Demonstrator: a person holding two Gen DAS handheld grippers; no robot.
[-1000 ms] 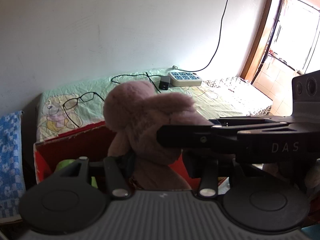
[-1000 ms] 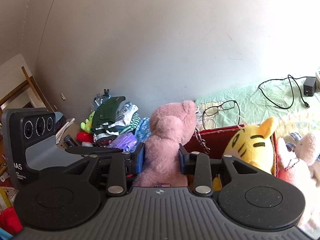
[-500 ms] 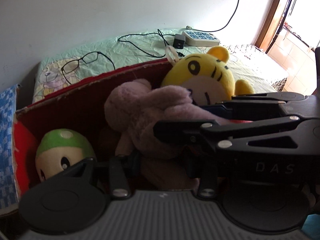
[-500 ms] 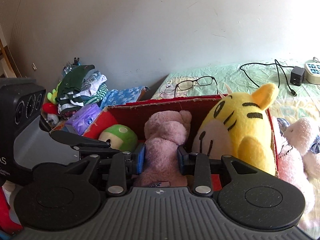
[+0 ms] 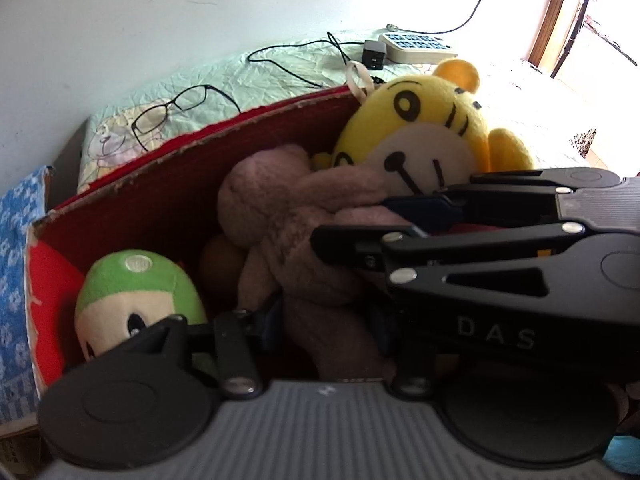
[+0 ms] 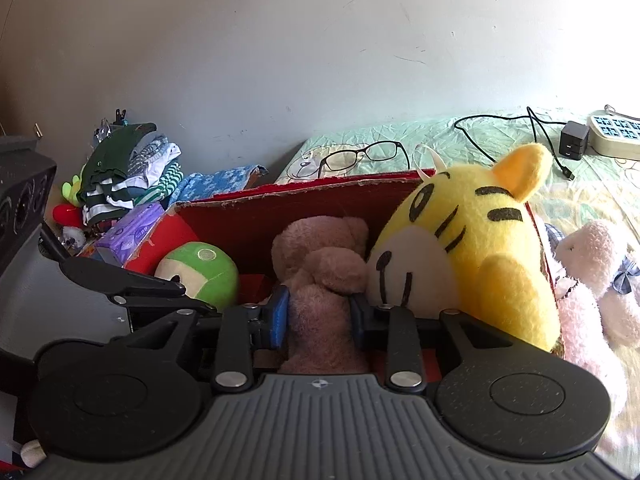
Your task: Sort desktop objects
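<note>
Box interior crowded: yellow tiger plush [image 6: 472, 248] at 2 o'clock, green plush [image 6: 200, 272] at 10; gap between filled by pink bear [image 6: 320, 276].

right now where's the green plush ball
In the red box, at its left end in the right wrist view: the green plush ball sits left of the pink bear.

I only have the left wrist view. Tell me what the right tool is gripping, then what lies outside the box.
Observer: The right tool has both blue pads pressed on the pink bear, low on its body, inside the red box.
Operator: Report what is beyond the yellow tiger.
Observer: A pale pink plush lies outside the box on the bedcover, right beside the tiger.
Operator: Now the other side of the box.
Observer: A pile of folded clothes sits there, with a purple pack in front of it.
</note>
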